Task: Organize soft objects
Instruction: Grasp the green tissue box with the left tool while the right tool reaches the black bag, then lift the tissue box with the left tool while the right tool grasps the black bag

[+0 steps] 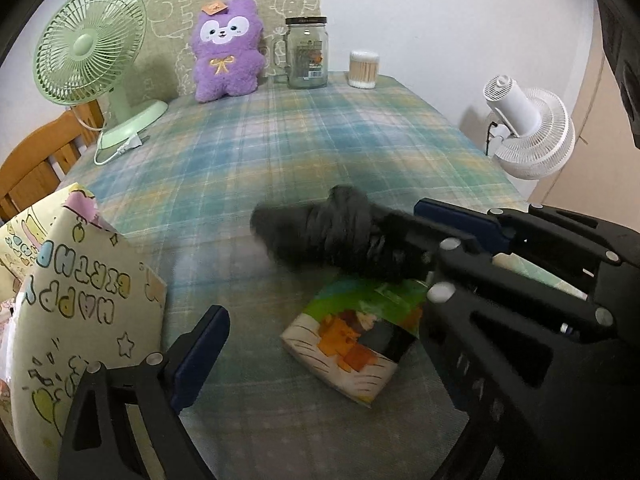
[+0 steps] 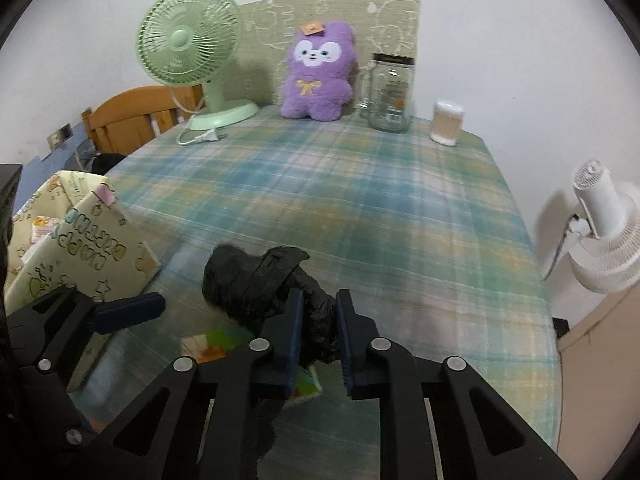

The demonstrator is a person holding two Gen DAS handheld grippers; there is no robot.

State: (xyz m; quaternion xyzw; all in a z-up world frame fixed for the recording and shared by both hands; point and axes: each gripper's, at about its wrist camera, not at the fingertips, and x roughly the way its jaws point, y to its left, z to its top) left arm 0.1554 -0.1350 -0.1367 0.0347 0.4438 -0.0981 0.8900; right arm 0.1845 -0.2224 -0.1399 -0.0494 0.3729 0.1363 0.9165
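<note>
My right gripper (image 2: 319, 312) is shut on a crumpled black plastic bag (image 2: 256, 284) and holds it above the table; the bag also shows in the left wrist view (image 1: 328, 232), clamped by the right gripper (image 1: 404, 224) coming in from the right. A colourful tissue pack (image 1: 352, 340) lies on the table under the bag, also in the right wrist view (image 2: 212, 346). My left gripper (image 1: 320, 320) is open and empty; only its left finger (image 1: 200, 352) shows clearly. A pale "Happy Birthday" gift bag (image 1: 72, 304) stands open at the left (image 2: 76, 240).
At the back of the plaid tablecloth (image 1: 304, 140) stand a green fan (image 1: 92, 48), a purple plush toy (image 1: 226, 52), a glass jar (image 1: 307, 54) and a cotton-swab tub (image 1: 363, 69). A white clip fan (image 1: 528, 132) is at the right edge. A wooden chair (image 1: 36, 152) stands left.
</note>
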